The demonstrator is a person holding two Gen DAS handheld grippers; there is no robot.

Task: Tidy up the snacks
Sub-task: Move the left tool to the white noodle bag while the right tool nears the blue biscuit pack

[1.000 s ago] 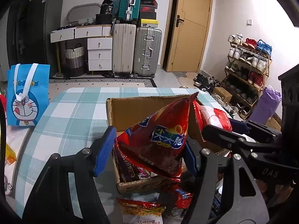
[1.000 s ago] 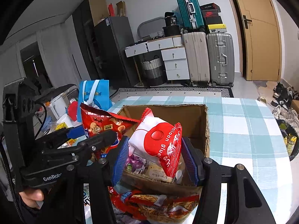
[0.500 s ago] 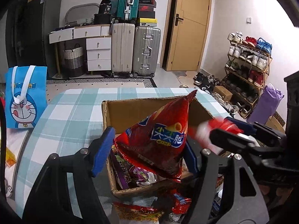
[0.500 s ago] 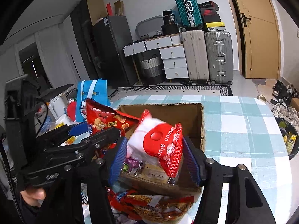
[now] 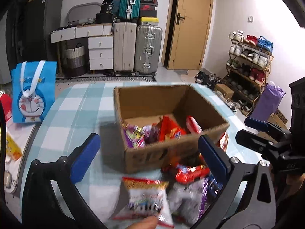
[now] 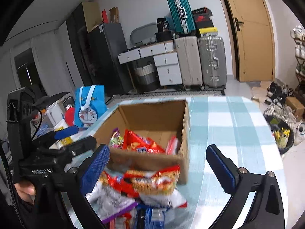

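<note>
Left gripper (image 5: 148,152): my jaws are opening wide, with nothing in them.
Right gripper (image 6: 158,162): my jaws are opening wide too, and they hold nothing.
Cardboard box (image 5: 144,103): it sits on my checked table (image 5: 76,110), just past both grippers.
Snacks in the box (image 6: 141,143): a red bag and small packs lie inside.
Snack pile (image 6: 148,183): more bags lie on the table in front of the box.

Both wrist views face the cardboard box (image 5: 171,122) closely, angled down.
</note>
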